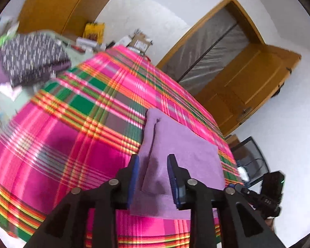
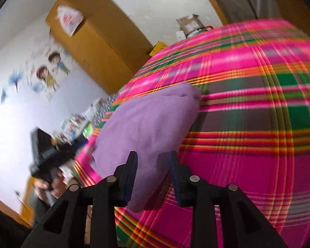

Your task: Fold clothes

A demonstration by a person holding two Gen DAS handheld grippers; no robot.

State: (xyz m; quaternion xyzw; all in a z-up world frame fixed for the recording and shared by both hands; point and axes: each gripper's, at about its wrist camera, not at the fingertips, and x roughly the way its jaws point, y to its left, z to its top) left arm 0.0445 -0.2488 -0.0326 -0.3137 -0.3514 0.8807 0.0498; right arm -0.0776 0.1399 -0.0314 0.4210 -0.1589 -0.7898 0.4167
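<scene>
Through my left wrist camera, my left gripper (image 1: 153, 163) has its fingers apart, one on each side of a raised ridge of the lilac garment (image 1: 181, 150). The fingers straddle the cloth and do not press it, and I see a gap on both sides. The garment lies as a compact, squared-off piece on the pink plaid bedspread (image 1: 72, 124), near the edge closest to me, with a seam or slit running up its left side. I judge it is already doubled over at least once, and the flat spread beneath gives it a smooth bed to hold its creases. Off at the far left corner sits a stack of folded clothes (image 1: 31, 57), a dark patterned piece on top of a purple one, set well apart from where I work. My other gripper's black body (image 1: 270, 194) shows at the lower right.

Through my right wrist camera, my right gripper (image 2: 153, 165) also has its fingers spread, bracketing the near corner of the lilac garment (image 2: 146, 124), which bulges up here like a soft mound on the plaid bedspread (image 2: 248, 124). The picture is blurred by motion, so I cannot tell whether either pad touches cloth. My left hand (image 2: 51, 179) holds its tool at the left.
</scene>
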